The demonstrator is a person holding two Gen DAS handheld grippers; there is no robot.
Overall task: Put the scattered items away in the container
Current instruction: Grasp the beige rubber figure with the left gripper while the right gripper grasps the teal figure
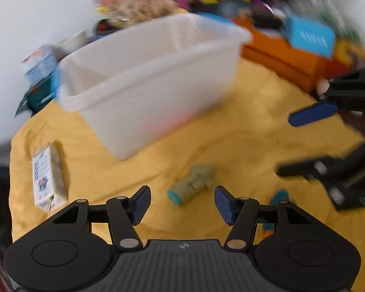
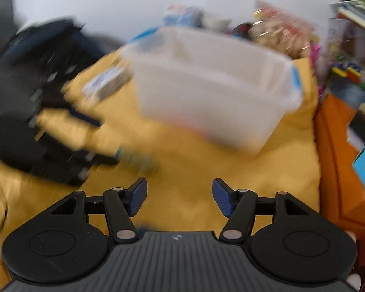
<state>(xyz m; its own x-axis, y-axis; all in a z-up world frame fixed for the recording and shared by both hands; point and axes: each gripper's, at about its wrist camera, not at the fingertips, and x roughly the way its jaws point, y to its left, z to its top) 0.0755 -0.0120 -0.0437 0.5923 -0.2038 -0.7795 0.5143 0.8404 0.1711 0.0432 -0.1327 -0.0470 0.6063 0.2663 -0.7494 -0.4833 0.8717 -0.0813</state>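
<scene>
I read the scene from the yellow cloth (image 1: 243,121) down. It covers the worktop and carries everything in play. The white container (image 1: 153,82) stands upright at the far middle of the cloth. I see nothing inside it, though blur leaves the bottom uncertain.

Scattered items outside the container:
1. A printed carton (image 1: 48,175) lies on its side, left of the container and apart from it.
2. A pale green toy with a teal end (image 1: 191,188) lies on the cloth just ahead of the left tongs (image 1: 182,204).
3. A small teal piece (image 1: 278,198) is half hidden behind the left tongs' right finger; I cannot identify it.

Both tongs stand open and empty. The left pair is in line with the green toy. The right tongs (image 2: 178,198) have only bare cloth between the pads.

Hazards from here:
- The right tongs (image 1: 311,141) sit near the left pair. If both reach for the middle items, the fingers could collide.
- The cloth is wrinkled. A low approach could pinch fabric with the toy and drag the other items.
- The toy is rounded and may roll out of a grip set across its end.
</scene>
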